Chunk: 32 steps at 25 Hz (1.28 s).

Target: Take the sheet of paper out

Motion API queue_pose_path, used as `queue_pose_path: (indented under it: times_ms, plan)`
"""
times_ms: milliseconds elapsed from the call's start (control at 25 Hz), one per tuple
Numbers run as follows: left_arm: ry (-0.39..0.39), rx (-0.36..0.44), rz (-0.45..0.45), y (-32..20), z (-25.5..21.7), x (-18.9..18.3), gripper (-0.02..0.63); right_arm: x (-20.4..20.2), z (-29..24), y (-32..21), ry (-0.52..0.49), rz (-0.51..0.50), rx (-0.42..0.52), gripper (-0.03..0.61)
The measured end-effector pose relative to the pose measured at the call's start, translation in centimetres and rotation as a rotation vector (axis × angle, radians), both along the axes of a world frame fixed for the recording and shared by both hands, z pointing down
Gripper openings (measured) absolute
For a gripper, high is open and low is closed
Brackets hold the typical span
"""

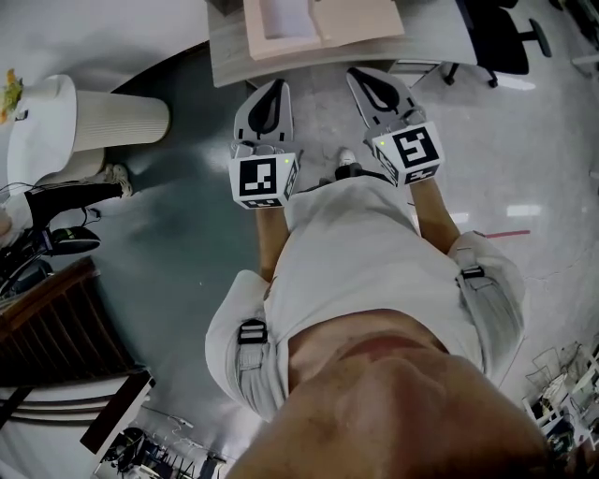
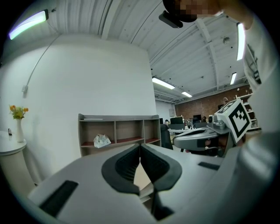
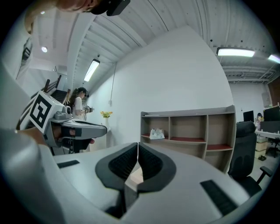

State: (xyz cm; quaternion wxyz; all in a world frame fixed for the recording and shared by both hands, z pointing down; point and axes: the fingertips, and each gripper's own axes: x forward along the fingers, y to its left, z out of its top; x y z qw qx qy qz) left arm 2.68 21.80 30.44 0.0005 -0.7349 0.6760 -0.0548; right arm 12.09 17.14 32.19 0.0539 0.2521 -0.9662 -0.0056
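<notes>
While the grey counter (image 1: 426, 42) ahead of me carries a pale pink box (image 1: 360, 19) with the white sheet of paper (image 1: 285, 17) lying in it, I hold my left gripper (image 1: 277, 86) and right gripper (image 1: 360, 75) side by side near its edge, both jaws pressed together on nothing.

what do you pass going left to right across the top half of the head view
white round table → left gripper → right gripper → black office chair
</notes>
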Motion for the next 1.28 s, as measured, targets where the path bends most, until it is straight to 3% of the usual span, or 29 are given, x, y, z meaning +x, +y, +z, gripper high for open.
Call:
queue_pose_path:
  times_ms: [720, 1280]
  plan:
    - [-0.020, -0.011, -0.026, -4.4, 0.2, 0.6, 0.023, 0.2, 0.5, -4.6, -0.023, -0.029, -0.023, 0.021]
    - [0.004, -0.008, 0.020, -10.5, 1.1, -4.4, 0.023, -4.3, 1.1, -10.4, -0.003, 0.028, -0.018, 0.021]
